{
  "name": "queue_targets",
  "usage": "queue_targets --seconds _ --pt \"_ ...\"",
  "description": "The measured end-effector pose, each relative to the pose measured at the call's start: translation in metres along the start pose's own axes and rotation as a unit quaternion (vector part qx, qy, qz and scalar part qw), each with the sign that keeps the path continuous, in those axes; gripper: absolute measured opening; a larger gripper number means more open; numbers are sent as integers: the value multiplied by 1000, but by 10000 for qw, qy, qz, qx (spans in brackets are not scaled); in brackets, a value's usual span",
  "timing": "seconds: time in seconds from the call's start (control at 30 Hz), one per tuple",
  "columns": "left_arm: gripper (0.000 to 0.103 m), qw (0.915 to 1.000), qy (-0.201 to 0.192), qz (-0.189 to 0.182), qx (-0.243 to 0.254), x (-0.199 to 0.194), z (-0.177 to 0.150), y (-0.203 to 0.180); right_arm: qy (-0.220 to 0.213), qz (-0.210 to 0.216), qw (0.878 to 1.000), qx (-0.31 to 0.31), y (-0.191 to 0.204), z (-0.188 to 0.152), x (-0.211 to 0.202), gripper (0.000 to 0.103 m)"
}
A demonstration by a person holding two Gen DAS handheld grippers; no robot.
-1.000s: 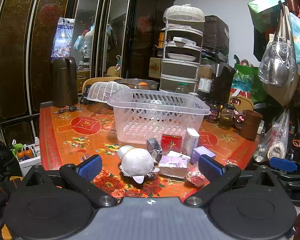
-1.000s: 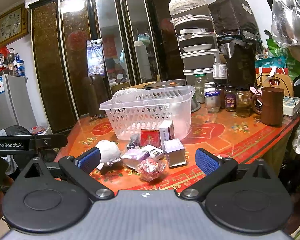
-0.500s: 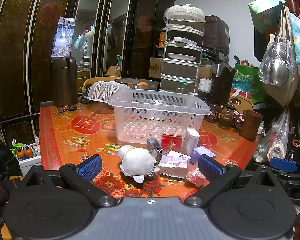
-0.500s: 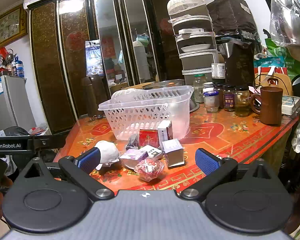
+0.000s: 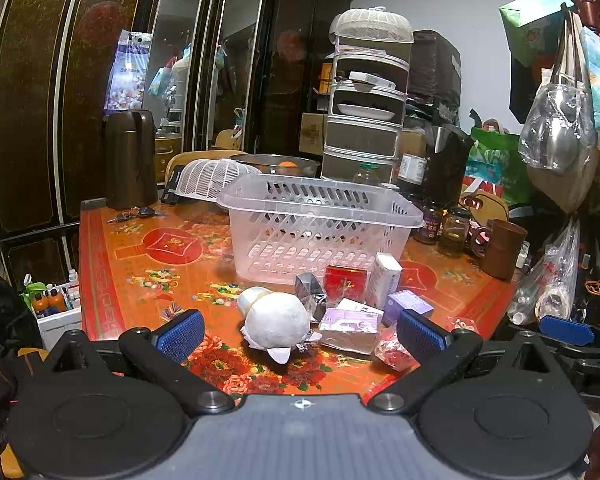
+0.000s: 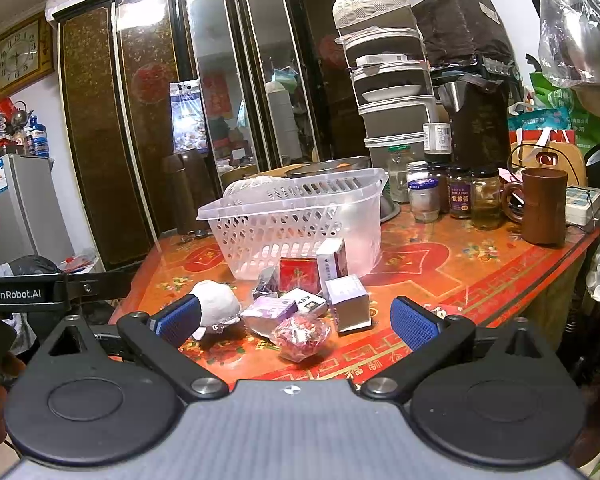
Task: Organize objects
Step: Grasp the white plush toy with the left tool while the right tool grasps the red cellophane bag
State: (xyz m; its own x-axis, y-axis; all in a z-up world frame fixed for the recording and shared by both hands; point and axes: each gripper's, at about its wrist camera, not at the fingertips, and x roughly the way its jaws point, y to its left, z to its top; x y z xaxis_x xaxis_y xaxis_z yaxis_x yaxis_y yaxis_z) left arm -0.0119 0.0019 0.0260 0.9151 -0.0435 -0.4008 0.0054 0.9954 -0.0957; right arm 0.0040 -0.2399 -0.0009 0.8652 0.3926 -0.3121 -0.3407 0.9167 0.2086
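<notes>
My left gripper [image 5: 300,334] and right gripper [image 6: 296,322] are both spread wide, grasping nothing; the white bundle [image 5: 275,320] lies just ahead between my left fingers.

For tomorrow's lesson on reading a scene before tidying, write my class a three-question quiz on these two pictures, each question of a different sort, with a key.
1. True or false: the clear plastic basket already holds the red box.
2. Which item lies nearest the table's front edge in the right wrist view? A) white bundle B) red crinkly packet C) brown mug
3. How do the jaws of the left gripper and right gripper stand?

Key: 1 false, it stands outside, in front. 2 B. 3 Both open, holding nothing.
</notes>
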Motion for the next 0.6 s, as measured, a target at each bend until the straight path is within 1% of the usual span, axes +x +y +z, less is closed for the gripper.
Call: queue_targets --seconds 0.13,0.2,0.33,0.37,0.43,0.5,0.57,0.6 --pt "103 9999 15 80 -67 4 -4 7 -23 23 10000 5 0 -2 1 103" --pt "103 9999 56 48 -146 8 -7 13 -18 20 10000 8 -1 -3 2 103" --pt "103 9996 166 193 -100 32 -21 23 74 -3 10000 1 -3 -15 17 103" --pt "102 9996 223 177 -89 38 -23 24 83 -30 10000 -13 -4 -20 23 103" --pt "100 9994 346 6 -47 57 -27 26 126 -105 9999 -23 -5 -31 37 103" --pt "100 9991 407 -76 14 70 -29 26 246 -207 9995 -33 -6 -40 53 103" --pt "100 9989 459 -75 109 83 -31 24 273 -252 9992 -162 -4 -50 64 103" --pt "100 9983 555 -55 142 91 -32 24 290 -264 9989 -249 -2 -55 69 103"
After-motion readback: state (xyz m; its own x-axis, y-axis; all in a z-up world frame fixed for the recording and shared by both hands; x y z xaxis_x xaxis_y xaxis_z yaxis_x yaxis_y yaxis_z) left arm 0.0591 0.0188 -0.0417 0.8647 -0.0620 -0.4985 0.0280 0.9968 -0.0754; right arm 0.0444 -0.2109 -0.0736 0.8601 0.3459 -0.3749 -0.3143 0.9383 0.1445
